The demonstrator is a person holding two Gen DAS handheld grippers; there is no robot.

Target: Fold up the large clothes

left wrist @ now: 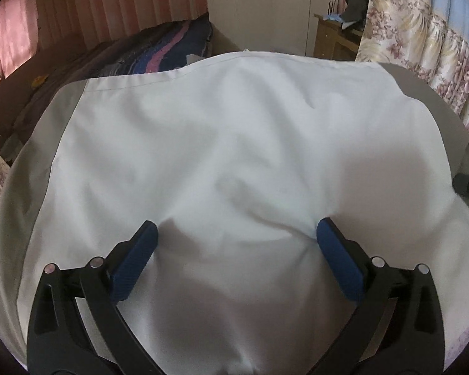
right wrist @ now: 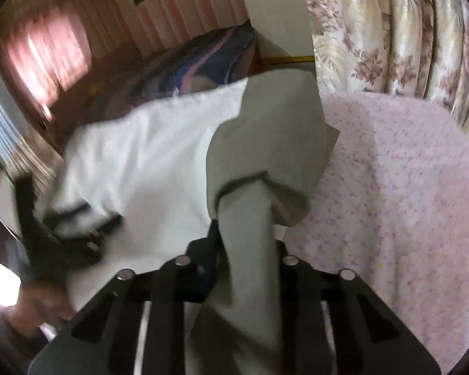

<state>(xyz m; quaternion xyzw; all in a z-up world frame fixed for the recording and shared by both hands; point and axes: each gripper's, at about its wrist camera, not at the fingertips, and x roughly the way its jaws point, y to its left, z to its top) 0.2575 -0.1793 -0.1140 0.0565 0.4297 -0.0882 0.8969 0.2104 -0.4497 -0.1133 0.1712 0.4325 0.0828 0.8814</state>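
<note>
Right gripper clamping grey sleeve, pointing away, white garment flat

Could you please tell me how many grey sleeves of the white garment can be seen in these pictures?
2. One grey sleeve lies flat at the garment's left edge; the other grey sleeve is lifted, pinched in the right gripper.

The left wrist camera looks down, close over the white garment. The right wrist camera looks down from the garment's right side, near the pink bedspread. Both see the garment and the striped bed behind.
</note>
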